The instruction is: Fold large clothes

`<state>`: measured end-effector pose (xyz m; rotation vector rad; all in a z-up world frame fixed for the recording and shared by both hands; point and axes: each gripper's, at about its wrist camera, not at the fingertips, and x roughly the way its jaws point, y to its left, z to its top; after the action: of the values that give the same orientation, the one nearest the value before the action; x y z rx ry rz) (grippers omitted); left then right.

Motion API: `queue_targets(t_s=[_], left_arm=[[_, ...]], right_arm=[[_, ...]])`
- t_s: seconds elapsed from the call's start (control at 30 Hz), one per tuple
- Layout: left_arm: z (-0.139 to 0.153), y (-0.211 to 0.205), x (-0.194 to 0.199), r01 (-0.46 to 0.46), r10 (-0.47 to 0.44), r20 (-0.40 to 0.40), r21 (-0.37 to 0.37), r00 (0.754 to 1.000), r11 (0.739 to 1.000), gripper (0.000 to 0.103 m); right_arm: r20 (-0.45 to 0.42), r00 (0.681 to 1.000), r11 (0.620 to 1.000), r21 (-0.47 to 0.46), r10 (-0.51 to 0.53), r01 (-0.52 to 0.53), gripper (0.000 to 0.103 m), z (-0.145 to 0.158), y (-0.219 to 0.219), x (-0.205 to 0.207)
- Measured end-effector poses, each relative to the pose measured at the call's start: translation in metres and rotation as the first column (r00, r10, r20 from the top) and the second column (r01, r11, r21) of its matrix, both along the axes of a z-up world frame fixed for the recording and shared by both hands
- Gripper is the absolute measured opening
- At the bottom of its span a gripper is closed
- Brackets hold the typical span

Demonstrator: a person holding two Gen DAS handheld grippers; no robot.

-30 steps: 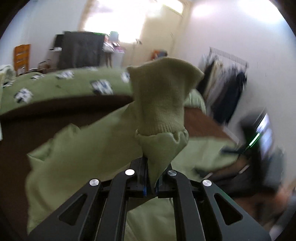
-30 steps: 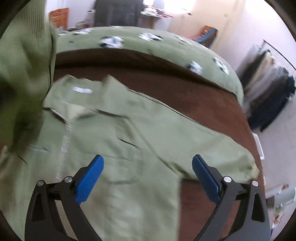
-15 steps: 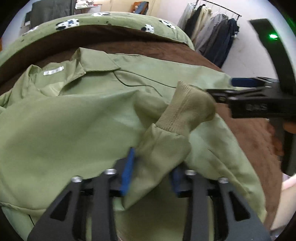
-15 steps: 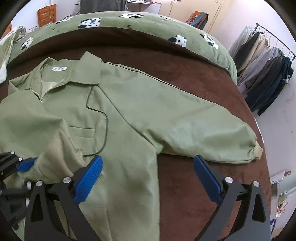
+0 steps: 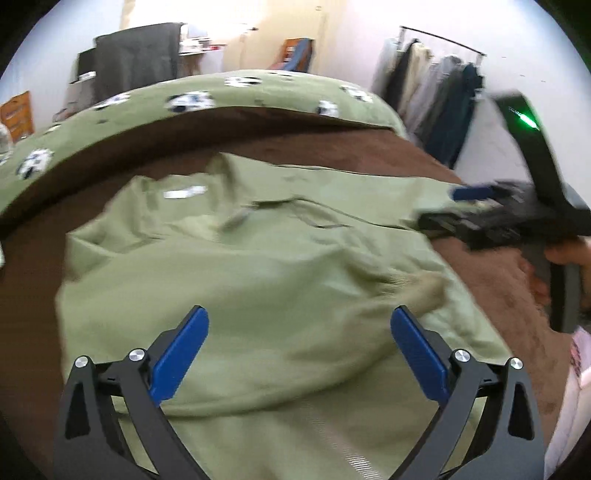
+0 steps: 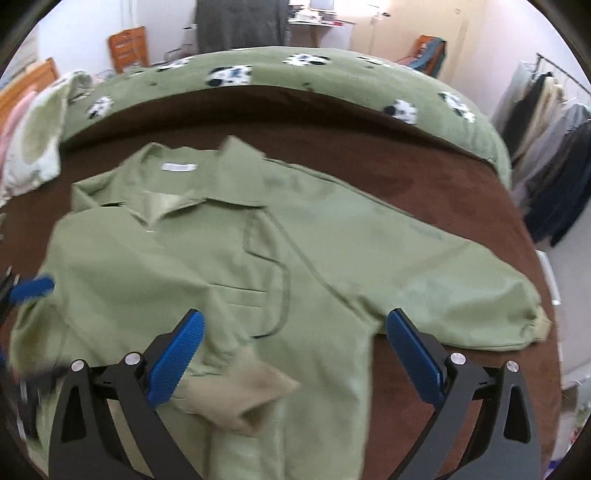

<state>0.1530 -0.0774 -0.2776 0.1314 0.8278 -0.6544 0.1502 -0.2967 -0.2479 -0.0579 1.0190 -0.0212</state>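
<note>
On the brown blanket (image 6: 424,177) the green jacket (image 6: 207,266) lies front up, one sleeve folded across its chest with its cuff (image 6: 243,391) there, the other sleeve (image 6: 443,280) and body unfolded, the left gripper (image 5: 299,347) opening empty, the right gripper (image 6: 291,350) wide and empty.

A bed (image 6: 461,192) with a brown cover is seen in the middle of the room. Along its far edge a green quilt (image 6: 332,70) printed with black-and-white patches is laid. Behind it, pale walls (image 6: 491,40) are lit by strong daylight from the back. A dark cloth (image 6: 240,26) is hung at the far wall, and an orange chair (image 6: 127,48) is placed to its left. At the right, a rail (image 5: 439,37) with coats (image 5: 436,92) is set against the wall.
</note>
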Motion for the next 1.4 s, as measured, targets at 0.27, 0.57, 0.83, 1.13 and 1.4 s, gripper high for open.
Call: queue_targets(t_s=[0.27, 0.57, 0.83, 1.13, 1.4], left_arm=[[-0.002, 0.058, 0.088, -0.087, 0.086, 0.032, 0.022, 0.996, 0.996, 0.097], [-0.057, 0.096, 0.166, -0.188, 0.168, -0.168, -0.112, 0.971, 0.976, 0.096], [-0.089, 0.078, 0.201, -0.133, 0.123, -0.236, -0.027, 0.964, 0.991, 0.093], [-0.084, 0.057, 0.183, -0.132, 0.147, -0.112, 0.128, 0.983, 0.983, 0.096], [-0.043, 0.041, 0.111, -0.125, 0.132, -0.094, 0.079, 0.987, 0.989, 0.097]], right_arm=[[-0.037, 0.991, 0.989, 0.075, 0.128, -0.125, 0.052, -0.04, 0.066, 0.016], [-0.11, 0.986, 0.991, 0.064, 0.127, -0.12, 0.053, -0.098, 0.088, -0.007], [-0.107, 0.986, 0.992, 0.028, 0.125, -0.123, 0.053, -0.104, 0.08, -0.042], [-0.011, 0.994, 0.994, 0.044, 0.105, -0.104, 0.059, -0.077, 0.079, -0.042], [0.012, 1.0, 0.999, 0.048, 0.013, -0.013, 0.076, -0.034, 0.041, -0.055]])
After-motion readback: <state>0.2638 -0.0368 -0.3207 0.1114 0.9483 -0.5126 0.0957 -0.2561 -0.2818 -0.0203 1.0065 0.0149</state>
